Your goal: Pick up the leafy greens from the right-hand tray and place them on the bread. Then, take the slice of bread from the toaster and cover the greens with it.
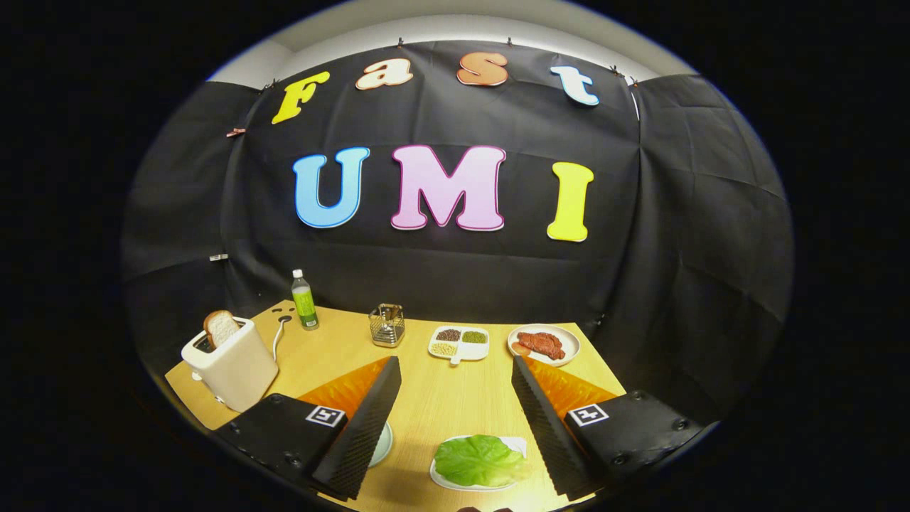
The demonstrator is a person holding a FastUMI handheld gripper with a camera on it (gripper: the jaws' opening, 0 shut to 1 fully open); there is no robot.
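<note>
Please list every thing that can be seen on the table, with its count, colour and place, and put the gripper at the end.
leafy greens: one, light green, on a white tray between the fingers.
toaster: one, cream, far left, beyond the left finger.
bread slice: one, brown crust, standing in the toaster slot.
bottle: one, green, behind the toaster.
metal holder: one, silver, mid back.
divided dish: one, white, with small grains, beyond the fingers.
plate of meat: one, white plate, reddish meat, back right.
pale dish: one, mostly hidden by the left finger.
table: one, light wood.
gripper: one, black fingers, open, apart either side of the greens.
</note>
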